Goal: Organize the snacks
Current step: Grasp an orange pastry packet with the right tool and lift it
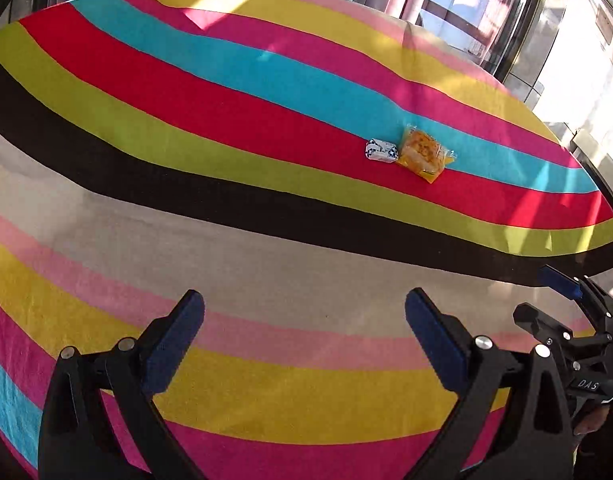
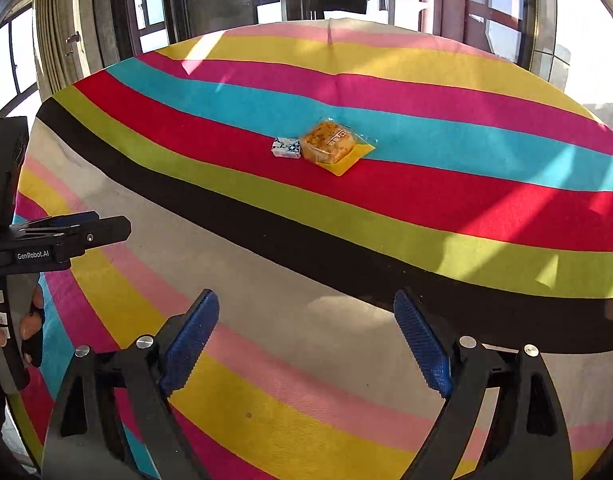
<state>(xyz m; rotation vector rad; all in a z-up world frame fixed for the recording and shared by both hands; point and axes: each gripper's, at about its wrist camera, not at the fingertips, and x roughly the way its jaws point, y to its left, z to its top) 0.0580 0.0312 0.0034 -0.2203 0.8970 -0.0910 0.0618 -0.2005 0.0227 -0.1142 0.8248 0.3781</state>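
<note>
Well beyond both open tongs [image 2: 306, 344] lie snacks [image 2: 326, 148].

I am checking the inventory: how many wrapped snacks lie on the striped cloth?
2. A small white-and-blue packet on the red stripe, and touching its right side, a clear-wrapped golden pastry.

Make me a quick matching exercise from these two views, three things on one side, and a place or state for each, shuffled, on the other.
Things:
1. small blue-and-white packet
2. pastry in clear wrapper
3. right gripper

Places or states:
A. jaws wide apart, nothing between them
B. lies across the red and blue stripes
C. lies on the red stripe, left of its neighbour

Pairs: 1-C, 2-B, 3-A
</note>
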